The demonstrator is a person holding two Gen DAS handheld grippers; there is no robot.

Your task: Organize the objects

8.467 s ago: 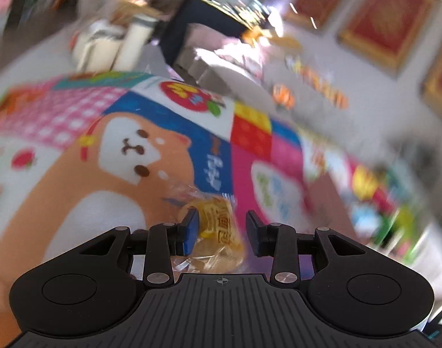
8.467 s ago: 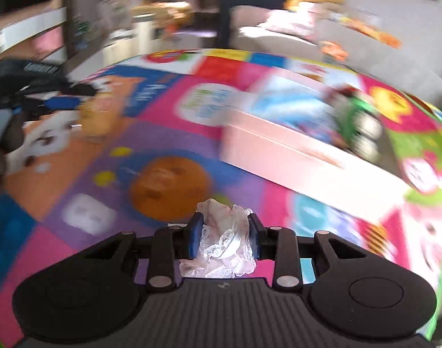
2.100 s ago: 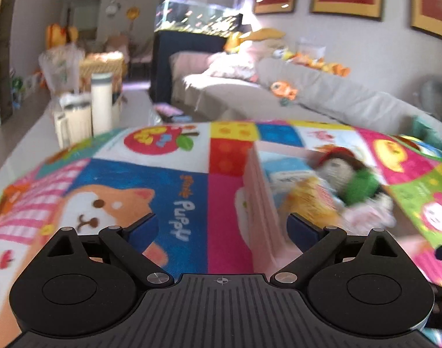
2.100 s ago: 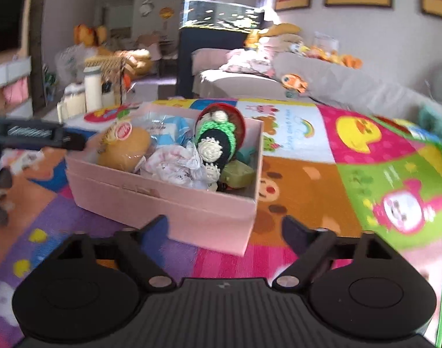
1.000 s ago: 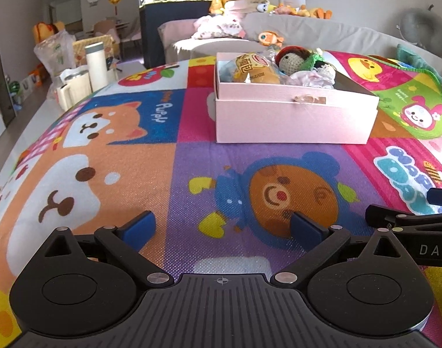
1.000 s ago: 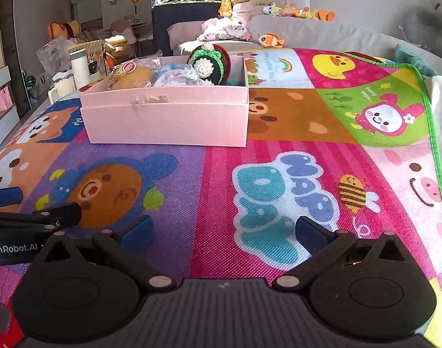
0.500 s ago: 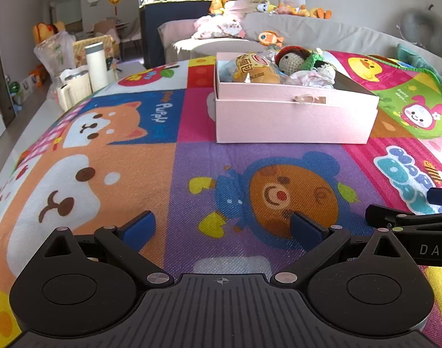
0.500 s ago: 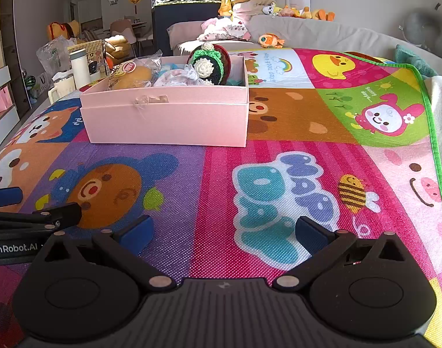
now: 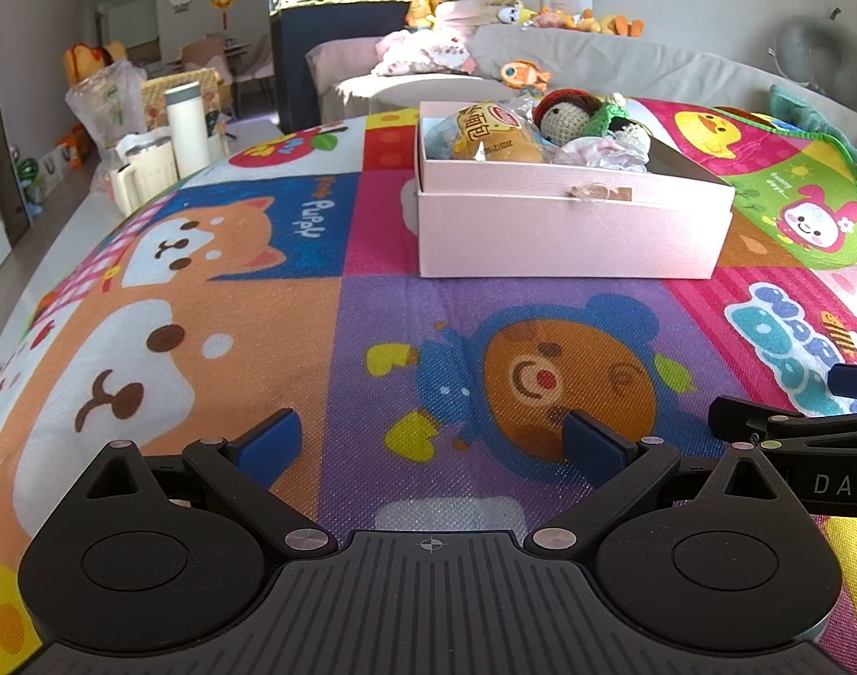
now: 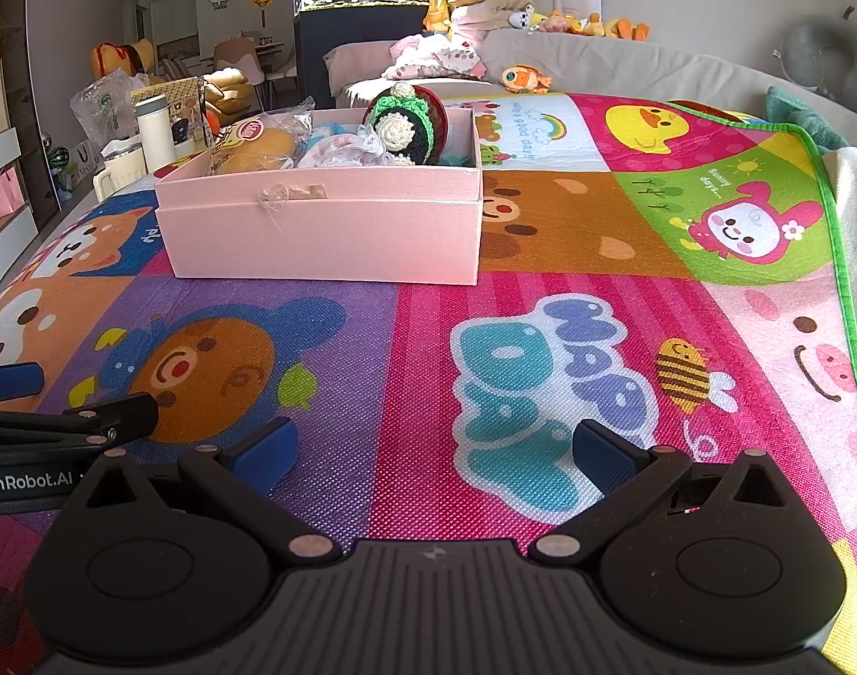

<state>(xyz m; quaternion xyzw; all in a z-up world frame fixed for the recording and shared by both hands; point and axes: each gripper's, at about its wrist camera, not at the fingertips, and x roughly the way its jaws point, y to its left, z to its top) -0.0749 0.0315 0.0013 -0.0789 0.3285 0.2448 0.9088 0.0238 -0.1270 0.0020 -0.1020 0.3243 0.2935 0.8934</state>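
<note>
pink box (image 9: pixel 569 225) upright on mat, toys (image 9: pixel 574 115) inside

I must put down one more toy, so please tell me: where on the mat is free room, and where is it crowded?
The play mat is bare between the pink box and both open tools, left tool and right tool, and also right of the box toward the green edge. The box itself is crowded: bread packet, lace cloth and crochet doll fill it.
</note>
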